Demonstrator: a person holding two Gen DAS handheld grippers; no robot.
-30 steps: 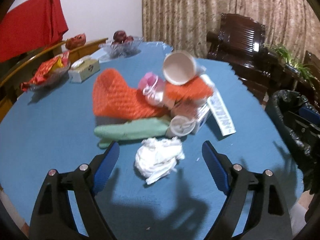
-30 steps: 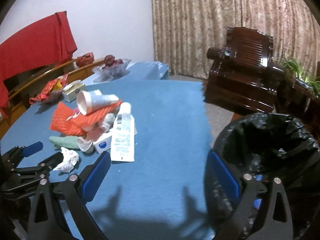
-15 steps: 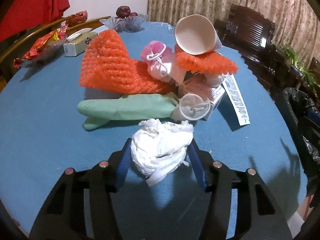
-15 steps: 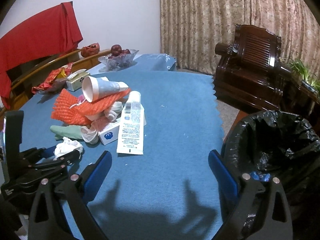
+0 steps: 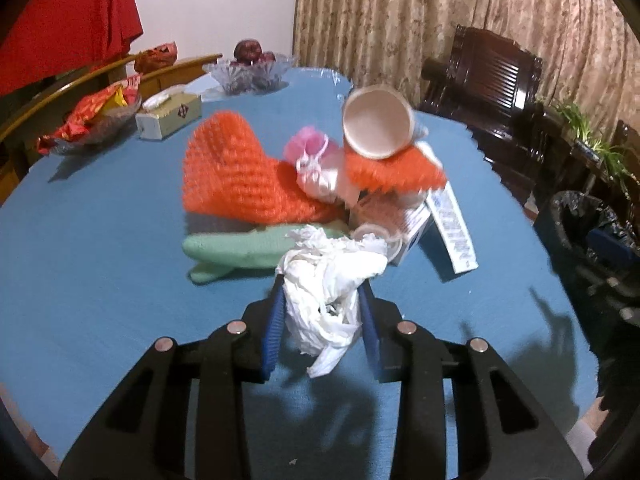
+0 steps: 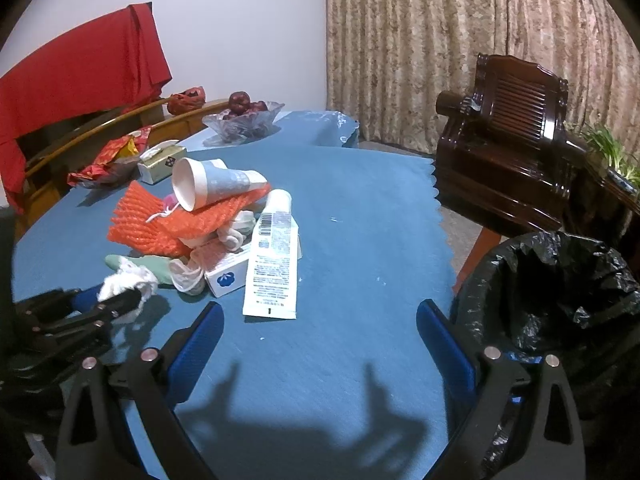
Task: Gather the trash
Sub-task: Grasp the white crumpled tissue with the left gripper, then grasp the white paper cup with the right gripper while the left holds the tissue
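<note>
The blue table (image 6: 360,208) has lots of bare room on its right half, from the pile across to the edge by the black trash bin (image 6: 560,292). The trash pile (image 6: 208,220) fills the middle-left (a paper cup (image 6: 208,188) sits on top). A long white tube (image 6: 274,264) sticks out toward the open side. At the far edge stand a tissue box (image 6: 158,166) and a fruit bowl (image 6: 242,122).

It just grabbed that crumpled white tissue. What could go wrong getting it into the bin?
The crumpled tissue is soft, with a loose tail hanging below the left gripper, so it might slip out on the way. The black-lined bin stands past the table edge on the right, beyond the paper cup atop the pile, which a low sweep could topple.
</note>
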